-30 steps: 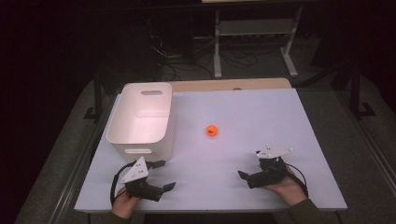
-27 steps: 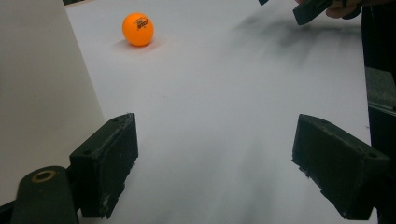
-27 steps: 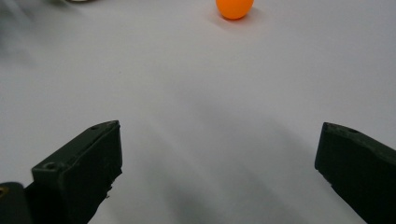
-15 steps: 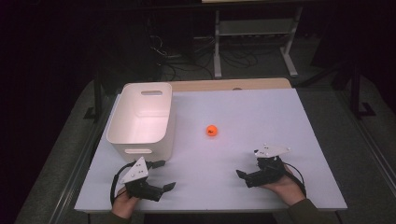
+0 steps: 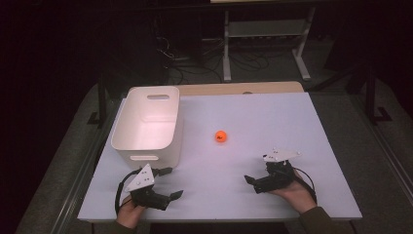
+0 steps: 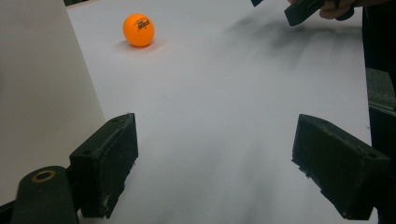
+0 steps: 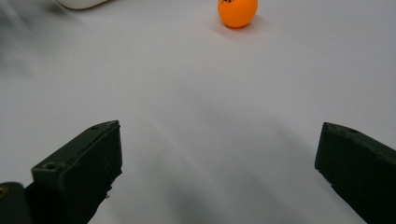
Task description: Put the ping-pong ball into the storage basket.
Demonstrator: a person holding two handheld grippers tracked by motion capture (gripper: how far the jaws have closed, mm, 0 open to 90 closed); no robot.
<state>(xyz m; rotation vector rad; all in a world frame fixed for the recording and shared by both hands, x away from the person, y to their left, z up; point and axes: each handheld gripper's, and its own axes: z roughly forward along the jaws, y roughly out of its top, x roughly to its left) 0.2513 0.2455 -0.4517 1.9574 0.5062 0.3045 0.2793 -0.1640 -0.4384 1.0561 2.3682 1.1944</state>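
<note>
An orange ball (image 5: 220,136) lies on the white table (image 5: 272,122), right of a white bin (image 5: 148,124). My left gripper (image 5: 171,183) rests near the front edge, just in front of the bin, open and holding nothing. In the left gripper view the ball (image 6: 138,30) is far ahead of the left gripper (image 6: 219,140), beside the bin wall (image 6: 42,93). My right gripper (image 5: 251,183) sits at the front right, open and pointing left. In the right gripper view the ball (image 7: 237,11) lies well beyond the spread jaws of the right gripper (image 7: 219,149).
The bin is empty, with a handle slot at its far end. Its corner (image 7: 79,3) shows at the top left of the right gripper view. The right gripper (image 6: 303,9) appears at the top right of the left gripper view. A metal rack (image 5: 263,29) stands behind the table.
</note>
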